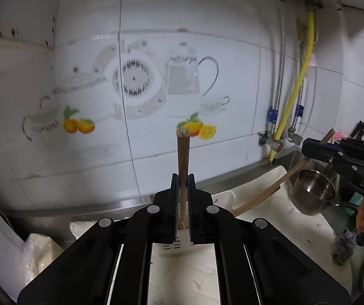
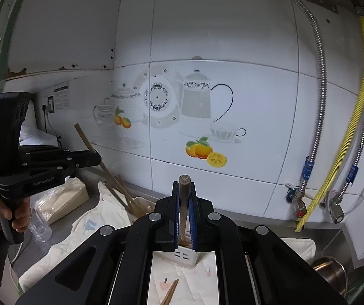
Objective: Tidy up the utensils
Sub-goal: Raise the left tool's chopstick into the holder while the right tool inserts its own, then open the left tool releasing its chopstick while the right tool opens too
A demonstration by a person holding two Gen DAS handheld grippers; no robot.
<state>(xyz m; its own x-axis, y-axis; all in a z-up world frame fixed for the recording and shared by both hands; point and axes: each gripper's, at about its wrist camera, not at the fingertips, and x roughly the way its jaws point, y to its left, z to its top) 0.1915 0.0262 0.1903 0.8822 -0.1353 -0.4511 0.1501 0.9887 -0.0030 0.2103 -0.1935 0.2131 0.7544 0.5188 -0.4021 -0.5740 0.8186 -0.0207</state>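
Dropping chopsticks into the holder point(image 2: 185, 255): each gripper, left point(image 1: 182, 178) and right point(image 2: 184, 186), is clamped on 1 upright chopstick point(image 1: 182, 157). Next, judge alignment over the holder, then release; 2 more point(image 2: 169, 293) lie on the cloth point(image 2: 189, 284).

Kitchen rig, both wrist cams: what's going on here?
A person is sorting utensils with a handheld gripper in each hand. The left gripper is shut on a pair of wooden chopsticks, held upright. The right gripper is shut on another bundle of chopsticks above the white slotted holder. More loose chopsticks lie on the white cloth. A steel pot sits to the right.
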